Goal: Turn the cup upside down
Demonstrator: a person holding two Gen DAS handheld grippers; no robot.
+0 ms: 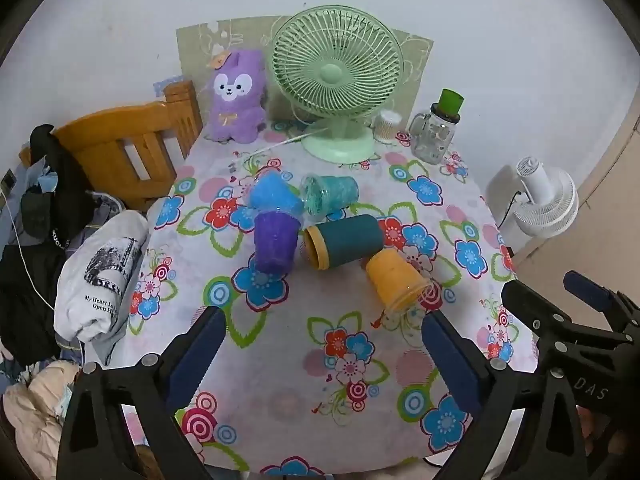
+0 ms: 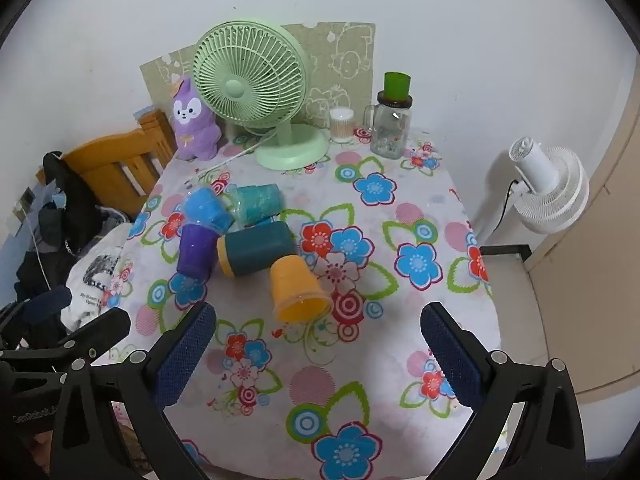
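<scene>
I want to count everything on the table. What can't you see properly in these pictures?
- Teal cup, both views: what's inside is too blurry.
- Blue cup, right view: its mouth is hidden behind the purple cup.
- Jar, both views: print is too small.
- Table, both views: near edge hidden by grippers, left and right.

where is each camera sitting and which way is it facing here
Left wrist: on the left gripper, above the table's near edge, facing the wall; its own open fingers show, with the right gripper beside them.
Right wrist: on the right gripper, same heading from further right; own open fingers, the left gripper at lower left.
Shared: yellow cup, dark teal cup, purple cup, green fan, floral tablecloth.
</scene>
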